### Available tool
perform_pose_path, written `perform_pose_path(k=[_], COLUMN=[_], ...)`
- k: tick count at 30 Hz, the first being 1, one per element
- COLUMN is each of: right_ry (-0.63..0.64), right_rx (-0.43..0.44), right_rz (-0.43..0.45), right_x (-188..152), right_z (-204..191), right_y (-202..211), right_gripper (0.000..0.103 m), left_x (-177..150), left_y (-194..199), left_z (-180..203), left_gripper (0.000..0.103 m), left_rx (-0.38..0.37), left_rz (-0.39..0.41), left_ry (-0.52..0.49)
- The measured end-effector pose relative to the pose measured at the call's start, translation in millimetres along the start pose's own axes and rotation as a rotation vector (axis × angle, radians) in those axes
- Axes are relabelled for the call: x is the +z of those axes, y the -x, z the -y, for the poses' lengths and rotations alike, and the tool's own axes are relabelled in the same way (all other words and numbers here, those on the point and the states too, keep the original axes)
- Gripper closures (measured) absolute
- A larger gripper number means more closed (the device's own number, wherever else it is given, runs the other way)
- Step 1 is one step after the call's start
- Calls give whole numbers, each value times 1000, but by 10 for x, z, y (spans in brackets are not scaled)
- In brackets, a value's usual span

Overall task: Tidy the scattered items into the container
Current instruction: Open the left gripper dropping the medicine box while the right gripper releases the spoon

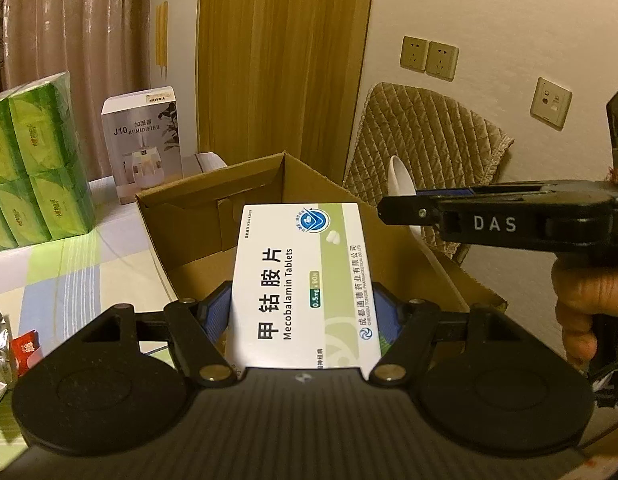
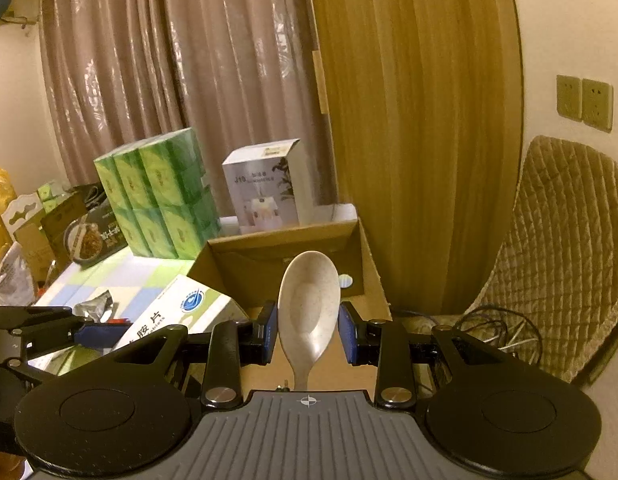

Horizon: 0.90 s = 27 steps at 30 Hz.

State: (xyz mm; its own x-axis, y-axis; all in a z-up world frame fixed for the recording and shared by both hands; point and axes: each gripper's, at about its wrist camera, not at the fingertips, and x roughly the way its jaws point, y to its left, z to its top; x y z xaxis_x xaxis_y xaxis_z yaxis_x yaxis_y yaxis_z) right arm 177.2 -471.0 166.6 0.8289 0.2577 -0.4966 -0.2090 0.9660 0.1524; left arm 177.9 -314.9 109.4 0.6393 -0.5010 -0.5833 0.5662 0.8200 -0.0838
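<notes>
cardboard box (image 1: 269,208) sits open on the tabletop (image 1: 89,264), just ahead of both grippers. to the left of the left gripper (image 1: 301,312) stand green tissue packs (image 1: 33,164) and a white humidifier carton (image 1: 143,140). the left gripper is clamped on a white medicine box (image 1: 305,288), its blue pads pressing the box's long sides, with the far end of the medicine box reaching over the cardboard box. the right gripper (image 2: 309,334) holds a pale spoon (image 2: 309,304) by its handle; its pads stand apart beside the bowl, which points towards the cardboard box. right of it, a quilted chair cover (image 2: 565,256).
</notes>
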Motion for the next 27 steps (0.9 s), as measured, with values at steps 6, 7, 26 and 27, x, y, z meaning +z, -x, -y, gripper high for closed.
perform_pose_path(k=[6, 7, 26, 27], right_ry=[-6, -6, -68, -72], right_rx=[-6, -6, 51, 51], right_rz=[-9, -11, 36, 45], right_x=[-28, -29, -41, -25], right_z=[20, 15, -24, -24], right_y=[-41, -53, -9, 5], right_gripper=[73, 73, 46, 39], left_x=[-4, -10, -125, -132], left_y=[-67, -58, 175, 187], left_z=[-26, -36, -307, -319], left_gripper=[29, 28, 28, 28], left_rx=[15, 23, 61, 63], left_rz=[-1, 6, 17, 17], left_ry=[1, -1, 23, 25])
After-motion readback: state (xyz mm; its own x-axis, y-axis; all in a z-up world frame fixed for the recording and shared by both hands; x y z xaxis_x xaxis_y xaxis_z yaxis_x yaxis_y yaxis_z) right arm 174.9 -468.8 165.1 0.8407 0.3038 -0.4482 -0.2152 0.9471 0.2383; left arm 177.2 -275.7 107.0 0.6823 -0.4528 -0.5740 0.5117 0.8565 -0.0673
